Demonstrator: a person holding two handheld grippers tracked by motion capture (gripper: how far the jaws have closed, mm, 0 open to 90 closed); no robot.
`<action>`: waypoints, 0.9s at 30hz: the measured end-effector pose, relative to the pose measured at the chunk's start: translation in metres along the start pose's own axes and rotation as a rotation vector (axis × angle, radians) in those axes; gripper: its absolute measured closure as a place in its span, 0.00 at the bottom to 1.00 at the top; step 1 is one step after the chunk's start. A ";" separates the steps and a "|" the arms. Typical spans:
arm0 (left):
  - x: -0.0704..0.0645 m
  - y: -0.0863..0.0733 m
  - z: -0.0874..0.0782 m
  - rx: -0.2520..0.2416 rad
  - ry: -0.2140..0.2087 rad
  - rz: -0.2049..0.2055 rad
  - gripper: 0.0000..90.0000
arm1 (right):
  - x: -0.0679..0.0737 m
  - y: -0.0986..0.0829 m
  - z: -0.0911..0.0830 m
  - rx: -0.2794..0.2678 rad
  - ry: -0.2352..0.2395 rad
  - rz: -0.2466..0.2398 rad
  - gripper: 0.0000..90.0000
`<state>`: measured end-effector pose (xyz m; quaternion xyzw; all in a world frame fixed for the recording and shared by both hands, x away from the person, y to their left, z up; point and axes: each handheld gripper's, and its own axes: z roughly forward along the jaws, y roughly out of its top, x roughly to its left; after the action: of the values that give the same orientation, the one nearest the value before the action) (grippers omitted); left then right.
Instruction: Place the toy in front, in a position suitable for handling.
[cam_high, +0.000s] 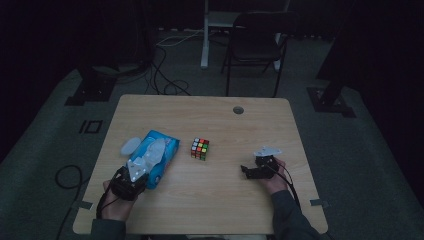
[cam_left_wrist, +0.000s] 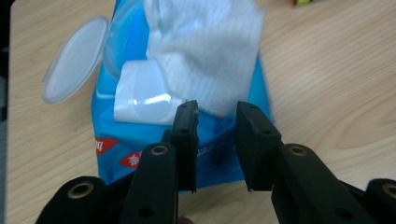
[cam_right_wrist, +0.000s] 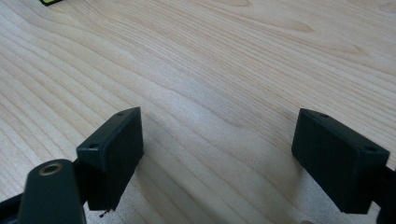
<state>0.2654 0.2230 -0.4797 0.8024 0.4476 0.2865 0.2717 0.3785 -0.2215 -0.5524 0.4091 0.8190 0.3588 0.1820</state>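
Note:
A blue pack of wet wipes (cam_high: 162, 150) lies on the left of the wooden table, its round clear lid (cam_high: 130, 146) flipped open to the left. A white wipe (cam_left_wrist: 205, 51) sticks out of the pack (cam_left_wrist: 135, 135), above a peeled white sticker flap (cam_left_wrist: 140, 93). My left gripper (cam_left_wrist: 217, 109) hovers over the pack's near end, jaws a narrow gap apart, and the wipe's lower edge lies just at their tips. In the high view it (cam_high: 140, 170) sits at the pack's near corner. My right gripper (cam_right_wrist: 217, 135) is wide open over bare wood, at the table's right (cam_high: 246, 171).
A colour puzzle cube (cam_high: 200, 148) stands mid-table between the two grippers. A round cable hole (cam_high: 238, 110) is near the far edge. Beyond the table (cam_high: 210, 200) stand a dark chair (cam_high: 255, 42) and a white post, with cables on the floor.

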 end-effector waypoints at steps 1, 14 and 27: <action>-0.002 0.001 -0.003 -0.018 -0.019 0.003 0.79 | 0.000 0.000 0.000 0.000 0.000 0.000 0.18; -0.030 0.011 0.029 -0.113 -0.226 0.014 0.73 | 0.000 0.000 0.000 0.000 0.000 0.001 0.18; -0.052 0.000 0.067 -0.049 -0.290 0.040 0.65 | 0.013 0.011 0.000 -0.001 0.028 -0.033 0.24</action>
<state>0.2898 0.1656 -0.5371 0.8373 0.3804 0.1838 0.3471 0.3763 -0.2065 -0.5440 0.3903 0.8280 0.3618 0.1763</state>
